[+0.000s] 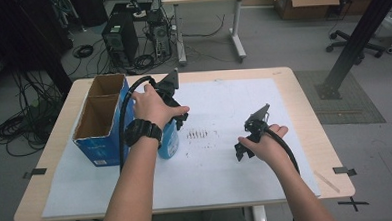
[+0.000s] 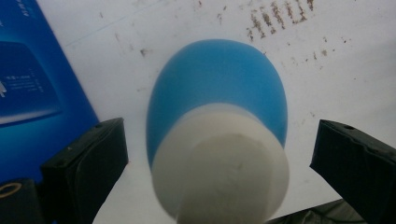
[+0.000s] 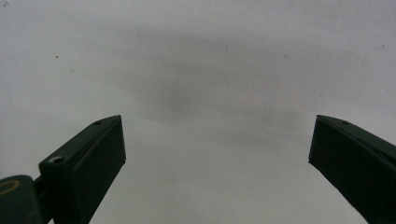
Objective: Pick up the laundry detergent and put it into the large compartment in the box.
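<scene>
A blue bottle with a white cap (image 2: 217,88) stands upright on the white sheet (image 1: 223,99), just right of a blue cardboard box (image 1: 103,144). My left gripper (image 2: 219,133) is held over it from above, open, one jaw on each side of the cap and neither touching it. In the high view the bottle (image 1: 169,145) shows below the left hand and the left gripper (image 1: 178,121). My right gripper (image 1: 242,151) hovers open over bare sheet, to the right of the middle. In the right gripper view, its jaws (image 3: 217,123) have nothing between them.
The open-topped blue box (image 1: 98,102) has two compartments and stands at the table's left. Brown smudges (image 1: 197,134) mark the sheet between the grippers. The wooden table edge (image 1: 303,101) runs around the sheet. Behind the table are computers, cables and another desk.
</scene>
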### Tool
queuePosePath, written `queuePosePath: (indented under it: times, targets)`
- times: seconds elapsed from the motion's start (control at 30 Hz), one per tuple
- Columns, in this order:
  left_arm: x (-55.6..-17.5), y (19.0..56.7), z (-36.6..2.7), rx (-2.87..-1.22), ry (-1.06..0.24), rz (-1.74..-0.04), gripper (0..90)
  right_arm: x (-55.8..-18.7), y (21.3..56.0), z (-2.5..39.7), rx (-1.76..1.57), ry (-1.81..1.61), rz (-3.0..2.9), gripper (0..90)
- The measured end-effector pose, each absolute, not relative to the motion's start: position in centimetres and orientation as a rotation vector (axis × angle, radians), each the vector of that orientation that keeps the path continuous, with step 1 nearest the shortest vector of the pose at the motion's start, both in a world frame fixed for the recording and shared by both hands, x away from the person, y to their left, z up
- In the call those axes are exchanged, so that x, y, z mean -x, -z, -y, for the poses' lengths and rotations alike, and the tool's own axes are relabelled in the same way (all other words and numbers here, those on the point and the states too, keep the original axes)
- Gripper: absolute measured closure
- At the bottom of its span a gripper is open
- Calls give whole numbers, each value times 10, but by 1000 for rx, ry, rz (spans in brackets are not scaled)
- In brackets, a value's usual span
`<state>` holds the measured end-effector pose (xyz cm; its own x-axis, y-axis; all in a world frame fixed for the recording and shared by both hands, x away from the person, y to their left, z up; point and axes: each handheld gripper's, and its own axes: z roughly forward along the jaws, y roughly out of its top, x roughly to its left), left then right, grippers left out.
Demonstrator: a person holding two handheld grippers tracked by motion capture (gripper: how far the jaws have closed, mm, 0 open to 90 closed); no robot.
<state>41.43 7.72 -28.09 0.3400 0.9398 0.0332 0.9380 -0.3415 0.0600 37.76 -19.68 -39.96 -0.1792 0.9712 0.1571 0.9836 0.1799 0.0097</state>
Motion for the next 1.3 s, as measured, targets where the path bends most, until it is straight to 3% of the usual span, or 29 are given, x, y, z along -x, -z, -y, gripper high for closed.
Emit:
queuePosePath:
  times: [0.8, 1.3]
  targets:
    - [-413, 290, -78, -2541, -104, -1779, 66, -376, 401, 195, 1918, 161, 2332, 38]
    - [-414, 293, -78, -2538, -93, -1774, 161, -375, 402, 196, 1915, 152, 2331, 39]
